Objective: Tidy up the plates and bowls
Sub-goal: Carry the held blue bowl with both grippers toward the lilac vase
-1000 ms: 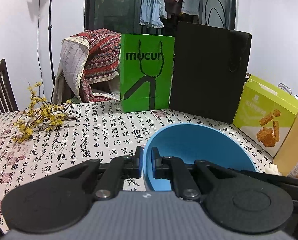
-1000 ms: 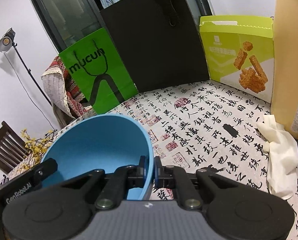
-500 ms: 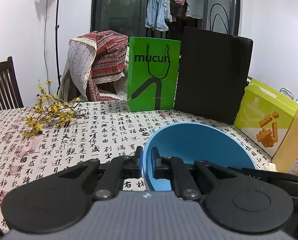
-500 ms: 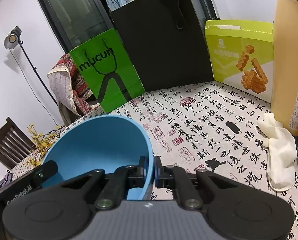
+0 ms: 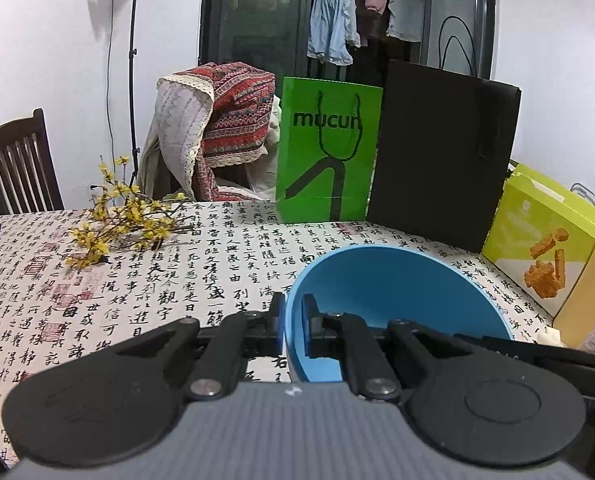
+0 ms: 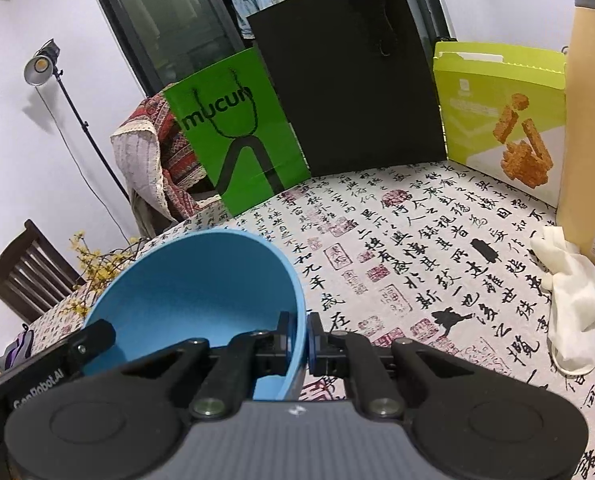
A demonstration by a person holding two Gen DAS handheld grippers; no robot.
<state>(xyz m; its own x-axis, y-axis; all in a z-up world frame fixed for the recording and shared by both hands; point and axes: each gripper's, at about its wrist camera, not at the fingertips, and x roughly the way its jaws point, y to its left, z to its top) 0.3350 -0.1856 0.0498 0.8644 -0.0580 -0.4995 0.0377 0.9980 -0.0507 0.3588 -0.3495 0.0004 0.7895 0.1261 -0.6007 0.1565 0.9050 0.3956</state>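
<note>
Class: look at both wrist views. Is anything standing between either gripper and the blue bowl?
Nothing visible. The left gripper and right gripper are each shut directly on the blue bowl's rim, on opposite sides.

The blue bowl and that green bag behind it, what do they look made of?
The blue bowl looks like matte plastic or silicone: even colour, thin rim, no glare; ceramic can't be ruled out. The green bag looks like smooth, slightly glossy paper: flat stiff panels, sharp creases, printed lettering and dark cord handles.
</note>
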